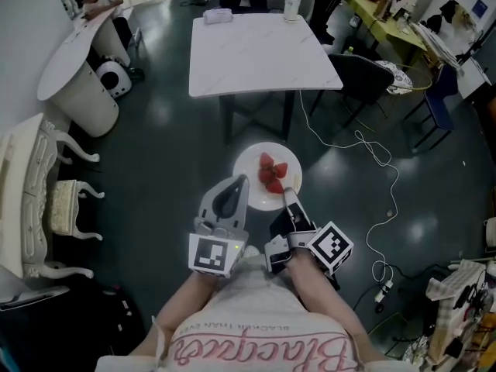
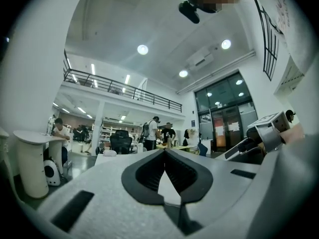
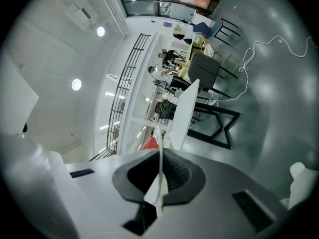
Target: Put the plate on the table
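A white plate (image 1: 258, 198) carrying strawberries (image 1: 272, 173) hangs above the dark floor, just short of the white table (image 1: 260, 53). My right gripper (image 1: 287, 194) is shut on the plate's near right rim. In the right gripper view the plate (image 3: 160, 169) runs edge-on between the shut jaws of that gripper (image 3: 158, 158), with a strawberry (image 3: 149, 144) and the table (image 3: 184, 116) beyond. My left gripper (image 1: 239, 183) is shut, its tips at the plate's left rim. In the left gripper view this gripper (image 2: 164, 156) has its tips together, and the table (image 2: 107, 158) lies ahead.
A cup (image 1: 291, 6) and a small box (image 1: 218, 15) stand at the table's far edge. A dark chair (image 1: 360, 76) is to its right and a white cable (image 1: 364, 146) trails over the floor. A rounded white counter (image 1: 77, 60) and a white bench (image 1: 31, 200) stand at the left.
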The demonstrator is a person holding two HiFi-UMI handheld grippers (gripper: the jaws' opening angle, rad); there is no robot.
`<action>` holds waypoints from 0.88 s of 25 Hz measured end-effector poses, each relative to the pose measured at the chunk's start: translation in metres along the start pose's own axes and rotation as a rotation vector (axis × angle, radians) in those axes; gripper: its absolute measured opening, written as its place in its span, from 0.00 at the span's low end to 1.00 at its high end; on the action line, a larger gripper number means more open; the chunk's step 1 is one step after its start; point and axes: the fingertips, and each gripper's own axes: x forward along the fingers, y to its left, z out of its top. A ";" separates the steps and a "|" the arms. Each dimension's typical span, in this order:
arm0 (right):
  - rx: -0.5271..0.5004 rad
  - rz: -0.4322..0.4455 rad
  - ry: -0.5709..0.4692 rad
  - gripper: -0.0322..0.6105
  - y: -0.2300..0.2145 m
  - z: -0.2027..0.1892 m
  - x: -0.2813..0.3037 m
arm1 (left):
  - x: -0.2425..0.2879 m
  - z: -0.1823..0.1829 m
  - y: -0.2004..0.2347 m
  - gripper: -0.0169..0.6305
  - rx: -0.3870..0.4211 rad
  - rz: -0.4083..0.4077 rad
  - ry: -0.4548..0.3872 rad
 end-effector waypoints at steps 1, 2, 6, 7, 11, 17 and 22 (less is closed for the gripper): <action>-0.004 -0.009 0.004 0.07 -0.003 0.005 0.004 | 0.007 -0.002 0.000 0.03 0.006 0.000 0.003; -0.003 -0.014 0.007 0.07 -0.004 0.009 0.008 | 0.013 -0.004 0.001 0.03 0.014 0.000 0.002; 0.001 -0.021 0.008 0.07 -0.008 0.021 0.020 | 0.032 -0.003 0.005 0.03 0.011 0.013 -0.003; 0.004 -0.019 0.009 0.07 -0.008 0.024 0.024 | 0.036 -0.002 0.006 0.03 0.008 0.017 -0.005; 0.007 -0.054 0.011 0.07 -0.015 0.035 0.037 | 0.052 -0.003 0.010 0.03 0.004 0.019 -0.004; 0.005 -0.044 0.002 0.07 -0.019 0.050 0.068 | 0.081 -0.008 0.026 0.03 0.003 0.020 -0.010; 0.015 -0.013 -0.015 0.07 -0.017 0.068 0.112 | 0.124 -0.010 0.050 0.03 -0.002 0.018 -0.016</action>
